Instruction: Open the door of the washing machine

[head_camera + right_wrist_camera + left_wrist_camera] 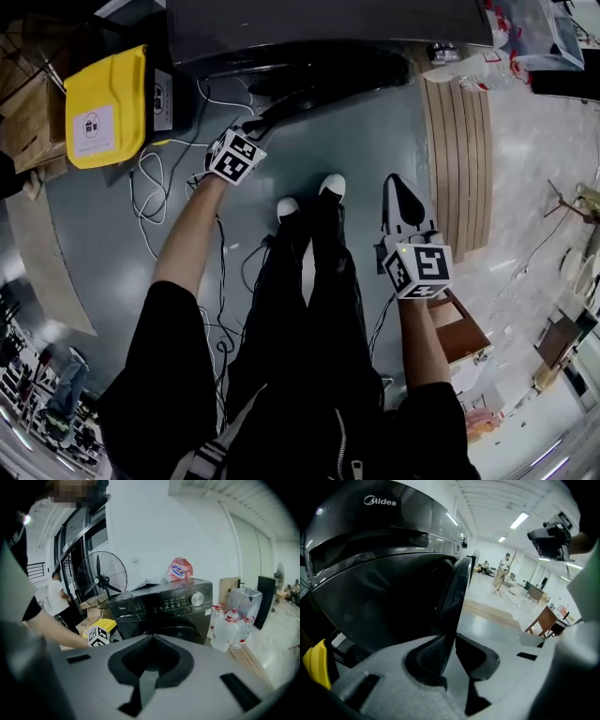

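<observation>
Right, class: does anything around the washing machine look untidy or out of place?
Loose white cables sprawl tangled over the floor by the person's feet, a likely trip hazard. A red bag sits on top of the washing machine, an odd spot for it.

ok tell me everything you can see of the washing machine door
The door is a dark, glossy, round, bulging panel on the front of the black washing machine, below the control strip. From the side its rim stands a little off the front; whether it is unlatched I cannot tell. The left gripper is closed on that rim.
</observation>
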Available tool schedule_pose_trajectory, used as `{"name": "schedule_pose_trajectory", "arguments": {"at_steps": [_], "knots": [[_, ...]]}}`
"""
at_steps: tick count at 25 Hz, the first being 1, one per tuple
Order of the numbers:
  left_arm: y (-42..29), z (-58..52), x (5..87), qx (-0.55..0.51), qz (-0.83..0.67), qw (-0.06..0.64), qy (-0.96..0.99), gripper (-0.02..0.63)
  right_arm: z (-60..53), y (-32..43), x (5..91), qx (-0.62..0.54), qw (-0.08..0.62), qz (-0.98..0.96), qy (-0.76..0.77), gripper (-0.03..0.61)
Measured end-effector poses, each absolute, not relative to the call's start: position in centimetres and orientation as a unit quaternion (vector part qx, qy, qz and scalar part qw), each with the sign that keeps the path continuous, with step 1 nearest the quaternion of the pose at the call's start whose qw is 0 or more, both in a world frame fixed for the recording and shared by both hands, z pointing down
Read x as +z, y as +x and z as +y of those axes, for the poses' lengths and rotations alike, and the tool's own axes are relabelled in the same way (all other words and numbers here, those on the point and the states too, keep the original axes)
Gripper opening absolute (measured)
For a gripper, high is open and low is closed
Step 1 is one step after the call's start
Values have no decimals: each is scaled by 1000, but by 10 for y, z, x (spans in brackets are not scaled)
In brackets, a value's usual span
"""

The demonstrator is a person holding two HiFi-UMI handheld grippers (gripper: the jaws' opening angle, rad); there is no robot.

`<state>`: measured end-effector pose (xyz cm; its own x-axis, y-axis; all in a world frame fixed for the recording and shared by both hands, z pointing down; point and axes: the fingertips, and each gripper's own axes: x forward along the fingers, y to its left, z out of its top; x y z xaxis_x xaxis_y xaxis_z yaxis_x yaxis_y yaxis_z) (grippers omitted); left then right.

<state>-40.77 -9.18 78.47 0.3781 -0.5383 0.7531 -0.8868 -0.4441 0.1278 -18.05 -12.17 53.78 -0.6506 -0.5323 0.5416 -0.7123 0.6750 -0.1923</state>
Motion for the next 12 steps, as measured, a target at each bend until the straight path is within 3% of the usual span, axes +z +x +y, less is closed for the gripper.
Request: {"name": "schedule_pose_trajectory", "arguments": {"at_steps": [12], "knots": [[-290, -20, 786, 286, -468, 297, 782, 64, -97, -108, 529, 204, 213, -883, 364, 3]]}}
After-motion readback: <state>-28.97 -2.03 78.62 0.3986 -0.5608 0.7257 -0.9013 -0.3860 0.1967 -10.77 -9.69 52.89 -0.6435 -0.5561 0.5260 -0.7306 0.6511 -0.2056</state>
